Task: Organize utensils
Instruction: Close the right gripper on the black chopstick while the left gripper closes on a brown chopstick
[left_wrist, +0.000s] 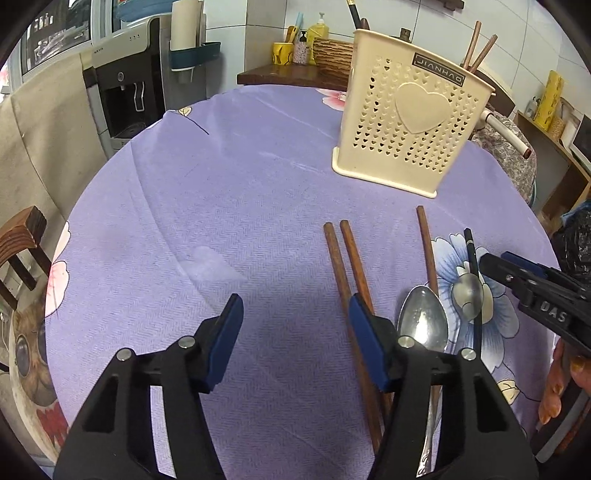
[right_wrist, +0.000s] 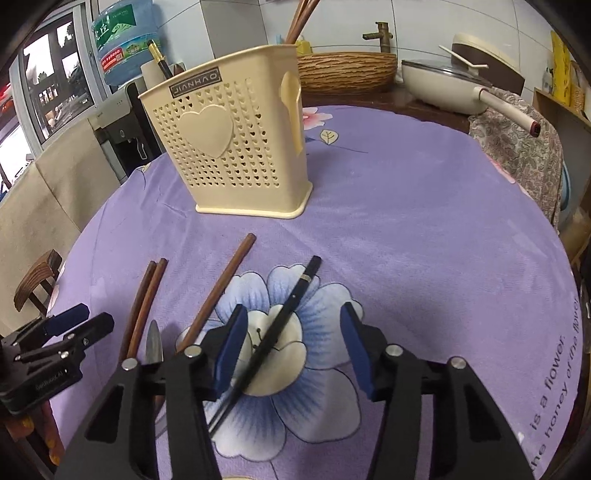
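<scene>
Lilac cloth with printed flowers covers the round counter, and everything else is placed here against the cream utensil holder standing on it. The holder is perforated with small hearts, carries one large raised heart and a JIANHAO label, and has chopsticks poking out of its top. Only the right wrist view shows the spoon relief on its side wall, and behind it a woven basket and a white pan; only the left wrist view shows the full bowl of the steel spoon.

In front of the holder, flat on the cloth, lie a pair of brown wooden chopsticks side by side, a single brown chopstick nearer the spoon, and a black chopstick with a silver band across the blue flower.

The left claw is spread wide and holds nothing, hovering beside the pair. The right claw is also wide apart and empty, straddling the black chopstick.
</scene>
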